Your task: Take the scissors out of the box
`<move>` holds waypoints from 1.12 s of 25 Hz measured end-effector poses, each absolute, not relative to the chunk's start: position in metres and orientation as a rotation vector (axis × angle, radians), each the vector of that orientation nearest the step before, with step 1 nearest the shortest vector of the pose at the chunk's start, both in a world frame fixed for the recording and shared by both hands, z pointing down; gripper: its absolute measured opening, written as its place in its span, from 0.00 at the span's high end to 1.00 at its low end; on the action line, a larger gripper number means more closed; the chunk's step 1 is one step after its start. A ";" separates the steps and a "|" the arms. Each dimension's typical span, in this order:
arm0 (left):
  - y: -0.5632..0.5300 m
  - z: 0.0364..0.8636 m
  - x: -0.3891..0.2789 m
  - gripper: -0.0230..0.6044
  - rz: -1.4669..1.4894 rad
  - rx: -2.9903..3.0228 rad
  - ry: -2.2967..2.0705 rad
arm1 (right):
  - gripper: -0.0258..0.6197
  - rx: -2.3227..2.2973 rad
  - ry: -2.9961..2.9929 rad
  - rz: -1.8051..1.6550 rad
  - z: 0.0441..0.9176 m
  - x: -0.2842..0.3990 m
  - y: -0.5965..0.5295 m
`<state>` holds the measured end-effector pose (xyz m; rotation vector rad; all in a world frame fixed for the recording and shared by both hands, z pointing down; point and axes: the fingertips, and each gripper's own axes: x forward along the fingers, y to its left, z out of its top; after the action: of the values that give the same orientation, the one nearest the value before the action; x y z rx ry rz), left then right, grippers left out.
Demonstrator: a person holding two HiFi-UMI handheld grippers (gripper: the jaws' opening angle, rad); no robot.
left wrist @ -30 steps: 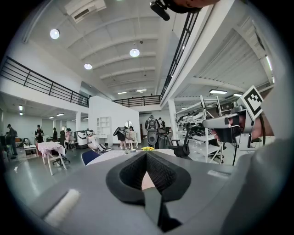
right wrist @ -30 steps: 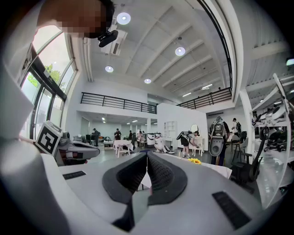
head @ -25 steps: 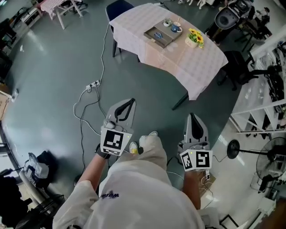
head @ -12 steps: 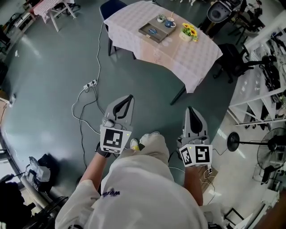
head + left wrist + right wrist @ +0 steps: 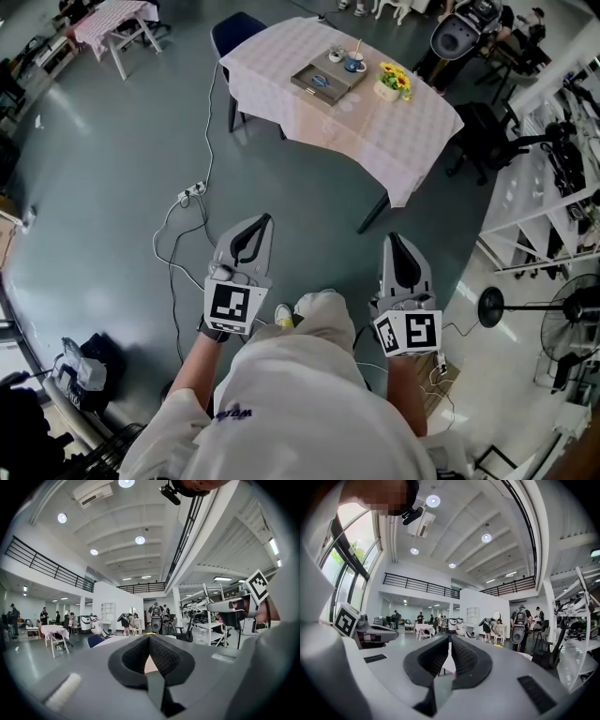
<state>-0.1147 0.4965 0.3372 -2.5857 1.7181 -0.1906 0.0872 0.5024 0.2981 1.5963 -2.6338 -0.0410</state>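
Between left tongs [image 5: 266, 218] and table [image 5: 375, 131], floor [image 5: 300, 187]

The person wears a white short-sleeved shirt [image 5: 309, 417] with dark lettering on its left side, pale trousers [image 5: 328, 314] and a light shoe [image 5: 281, 315] with a yellow patch. The left hand seems to be in a dark glove [image 5: 210, 326], though it shows too small to be sure.

The left gripper [image 5: 266, 219] and right gripper [image 5: 394, 238] have smooth pale-grey shells that taper to a point, with black textured pads lining the jaws. Each carries a white cube printed with black square markers: the left cube [image 5: 231, 306] and the right cube [image 5: 410, 333]. The right gripper's shell bears black rectangular strips [image 5: 536, 693], and the left gripper's shell a white one [image 5: 63, 693].
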 end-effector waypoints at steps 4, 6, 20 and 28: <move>0.499 0.339 -0.116 0.95 -0.188 -2.590 1.726 | 0.91 1.598 -2.632 -0.038 0.300 0.089 0.502; 0.501 0.340 -0.118 0.95 -0.187 -2.591 1.733 | 0.90 1.593 -2.633 -0.041 0.300 0.089 0.503; 0.516 0.333 -0.121 0.81 -0.169 -2.573 1.756 | 0.81 1.556 -2.644 -0.041 0.300 0.090 0.509; 0.519 0.333 -0.124 0.69 -0.166 -2.572 1.769 | 0.74 1.525 -2.635 -0.039 0.302 0.087 0.513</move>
<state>-0.1236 0.5187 0.3334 -2.5720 1.7693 -0.1658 0.0871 0.5132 0.3017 1.5254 -2.6350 -0.0387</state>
